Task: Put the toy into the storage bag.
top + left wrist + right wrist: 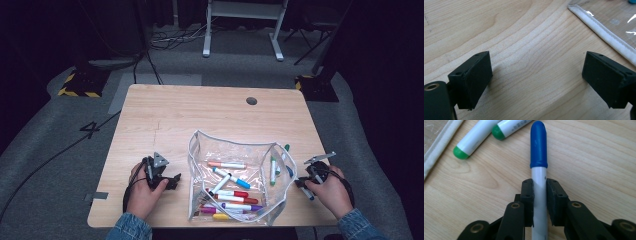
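Your left gripper [167, 181] sits low on the table [165, 115], just left of the pouch [235, 150], jaws wide apart with bare wood between them. In the left gripper view the pouch's white piped edge [604, 32] runs across the upper right corner, clear of the right-hand jaw. Your right gripper [539, 195] has its jaws clamped on the white barrel of a blue marker [538, 145]; the blue cap points away from you, out past the jaw tips, over the wood. In the high view that gripper [306, 184] is at the table's right side, just right of the pouch, your hand [332, 192] wrapped behind it. Two green markers [476, 137] lie on the table up and left of the blue cap, side by side, near the pouch edge but outside it. The pouch is clear, white-trimmed, lying open near the front middle of the table. Inside it: an orange marker [227, 164], a blue one [231, 178], a red one [232, 193], a purple one [242, 206], a yellow one [222, 217], and a green one [273, 170] standing nearly lengthwise by the right wall. A round grommet [251, 100] sits near the table's far edge.
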Demonstrator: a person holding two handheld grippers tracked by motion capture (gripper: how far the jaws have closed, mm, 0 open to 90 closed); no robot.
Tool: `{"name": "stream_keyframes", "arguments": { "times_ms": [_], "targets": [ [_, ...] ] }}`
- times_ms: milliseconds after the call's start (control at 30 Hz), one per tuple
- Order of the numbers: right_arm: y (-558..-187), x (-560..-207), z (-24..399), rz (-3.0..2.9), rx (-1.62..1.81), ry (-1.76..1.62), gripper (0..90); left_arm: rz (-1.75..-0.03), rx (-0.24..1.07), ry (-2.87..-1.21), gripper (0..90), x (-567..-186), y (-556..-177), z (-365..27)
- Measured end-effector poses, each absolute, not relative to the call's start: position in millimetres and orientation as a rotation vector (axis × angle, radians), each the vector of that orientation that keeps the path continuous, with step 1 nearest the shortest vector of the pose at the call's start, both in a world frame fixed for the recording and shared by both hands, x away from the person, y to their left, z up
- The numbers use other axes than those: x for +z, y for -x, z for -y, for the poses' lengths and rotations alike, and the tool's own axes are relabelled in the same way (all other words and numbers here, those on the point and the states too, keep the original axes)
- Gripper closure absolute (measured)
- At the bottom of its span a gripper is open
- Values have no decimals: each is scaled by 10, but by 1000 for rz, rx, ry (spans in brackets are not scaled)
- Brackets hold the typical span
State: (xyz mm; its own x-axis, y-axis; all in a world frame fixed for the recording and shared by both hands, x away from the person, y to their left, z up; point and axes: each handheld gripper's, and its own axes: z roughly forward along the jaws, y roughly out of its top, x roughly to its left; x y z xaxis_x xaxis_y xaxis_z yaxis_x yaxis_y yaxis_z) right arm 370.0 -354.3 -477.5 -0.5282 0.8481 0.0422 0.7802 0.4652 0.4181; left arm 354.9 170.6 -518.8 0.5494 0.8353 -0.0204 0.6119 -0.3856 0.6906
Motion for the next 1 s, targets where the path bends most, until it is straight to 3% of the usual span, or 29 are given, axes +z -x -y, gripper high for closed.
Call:
{"name": "stream_keyframes", "arguments": {
  "times_ms": [267,1000],
  "targets": [
    [-3672,-4662,3628,-2539,672,-1455,772,-1160,440,-2130,96,-5187,-3549,-1705],
    [-3598,-3341,3360,-2554,969,-1174,772,-1160,440,-2131,96,-5188,-3550,-1706]
  ]
}}
